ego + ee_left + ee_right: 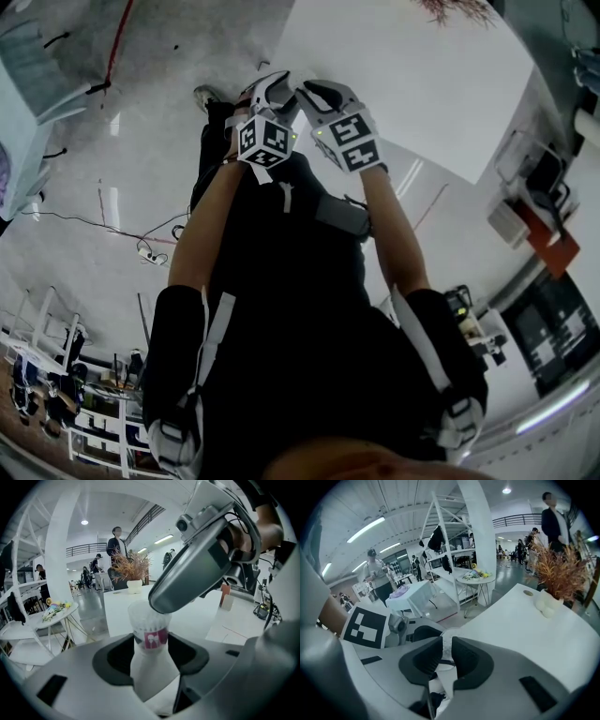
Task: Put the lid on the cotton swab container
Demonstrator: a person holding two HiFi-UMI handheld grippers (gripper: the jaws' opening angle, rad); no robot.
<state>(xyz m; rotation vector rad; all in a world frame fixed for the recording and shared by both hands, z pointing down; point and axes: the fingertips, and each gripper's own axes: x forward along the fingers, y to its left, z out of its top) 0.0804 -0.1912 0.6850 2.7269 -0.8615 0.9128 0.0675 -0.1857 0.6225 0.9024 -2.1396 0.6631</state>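
My left gripper (pixel 151 654) is shut on the cotton swab container (pixel 150 632), a clear tube of white swabs with a pink label, held upright between the jaws. The right gripper (pixel 199 571) comes in from the upper right and covers the container's top rim. In the right gripper view my right gripper (pixel 446 654) has its jaws close together on a thin, pale, translucent lid (pixel 446 645), with the left gripper's marker cube (pixel 365 625) just beyond. In the head view both grippers (pixel 274 91) (pixel 319 94) meet tip to tip at the edge of the white table (pixel 412 75).
A white vase of dried brown foliage (pixel 555 585) stands at the table's far end. A small round side table (pixel 51 616) with colourful items and a white rack (pixel 450 550) stand on the floor beyond. Several people stand in the background.
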